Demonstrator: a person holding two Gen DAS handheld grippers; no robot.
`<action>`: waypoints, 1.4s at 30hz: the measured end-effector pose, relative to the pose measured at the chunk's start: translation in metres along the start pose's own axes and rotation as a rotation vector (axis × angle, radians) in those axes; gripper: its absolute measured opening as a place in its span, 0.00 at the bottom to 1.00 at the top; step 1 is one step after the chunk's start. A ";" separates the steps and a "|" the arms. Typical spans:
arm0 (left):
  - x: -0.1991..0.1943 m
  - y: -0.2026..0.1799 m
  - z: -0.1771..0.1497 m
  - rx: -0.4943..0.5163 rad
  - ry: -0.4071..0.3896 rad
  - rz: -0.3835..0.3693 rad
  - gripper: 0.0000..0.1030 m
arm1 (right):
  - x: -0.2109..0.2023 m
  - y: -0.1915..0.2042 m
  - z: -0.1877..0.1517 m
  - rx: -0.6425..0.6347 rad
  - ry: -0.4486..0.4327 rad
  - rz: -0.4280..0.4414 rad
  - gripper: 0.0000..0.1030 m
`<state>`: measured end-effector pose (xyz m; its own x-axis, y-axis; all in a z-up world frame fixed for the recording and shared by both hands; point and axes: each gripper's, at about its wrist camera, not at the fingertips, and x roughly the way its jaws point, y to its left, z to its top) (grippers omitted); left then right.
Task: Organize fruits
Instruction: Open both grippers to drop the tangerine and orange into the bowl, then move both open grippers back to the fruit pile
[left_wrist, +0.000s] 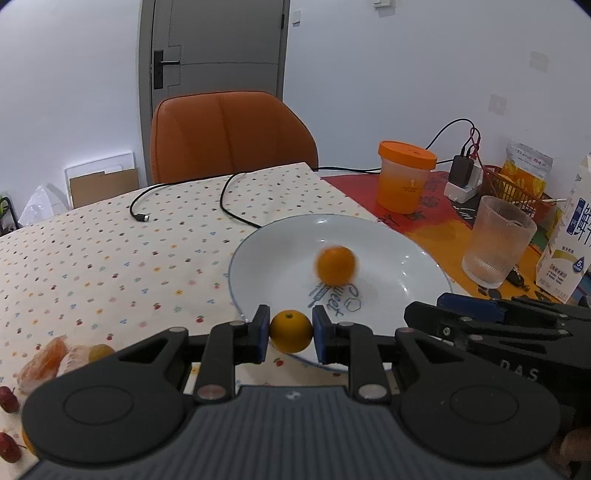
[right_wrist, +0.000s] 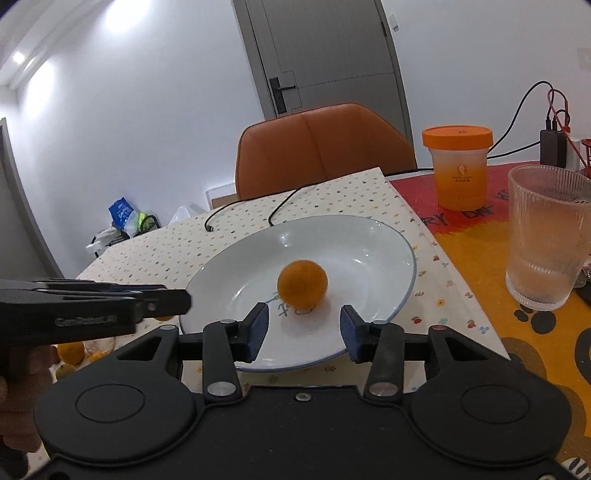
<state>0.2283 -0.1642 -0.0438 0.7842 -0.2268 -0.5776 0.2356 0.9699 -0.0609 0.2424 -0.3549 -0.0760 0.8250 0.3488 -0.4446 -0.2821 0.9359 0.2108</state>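
Note:
A small orange (left_wrist: 290, 331) sits between the blue pads of my left gripper (left_wrist: 290, 332), which is shut on it just above the near rim of a white plate (left_wrist: 258, 243). A second orange (left_wrist: 335, 265) lies in the middle of the plate and looks blurred. In the right wrist view that orange (right_wrist: 302, 290) rests on the plate (right_wrist: 369, 236) just ahead of my right gripper (right_wrist: 304, 328), whose jaws stand open and apart from it. The left gripper's side (right_wrist: 110, 302) shows at the left, and the right gripper (left_wrist: 480, 317) shows at the right of the left wrist view.
Peeled orange segments (left_wrist: 48, 360) and small red fruits (left_wrist: 9, 398) lie at the near left on the dotted tablecloth. An orange-lidded cup (left_wrist: 404, 177), a ribbed glass (left_wrist: 496, 242) and a milk carton (left_wrist: 570, 236) stand to the right. A black cable (left_wrist: 236, 199) and an orange chair (left_wrist: 229, 136) are behind the plate.

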 end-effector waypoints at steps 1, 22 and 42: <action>0.000 -0.002 0.001 0.001 -0.002 -0.001 0.23 | -0.003 -0.001 0.000 0.003 -0.006 0.001 0.43; -0.042 0.033 -0.007 -0.020 -0.040 0.107 0.61 | -0.016 0.013 -0.003 0.027 -0.042 0.002 0.73; -0.091 0.103 -0.034 -0.104 -0.065 0.267 0.78 | -0.007 0.061 0.001 -0.025 -0.101 0.082 1.00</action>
<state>0.1619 -0.0402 -0.0250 0.8465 0.0360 -0.5311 -0.0418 0.9991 0.0011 0.2194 -0.3000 -0.0589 0.8437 0.4185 -0.3363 -0.3614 0.9059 0.2205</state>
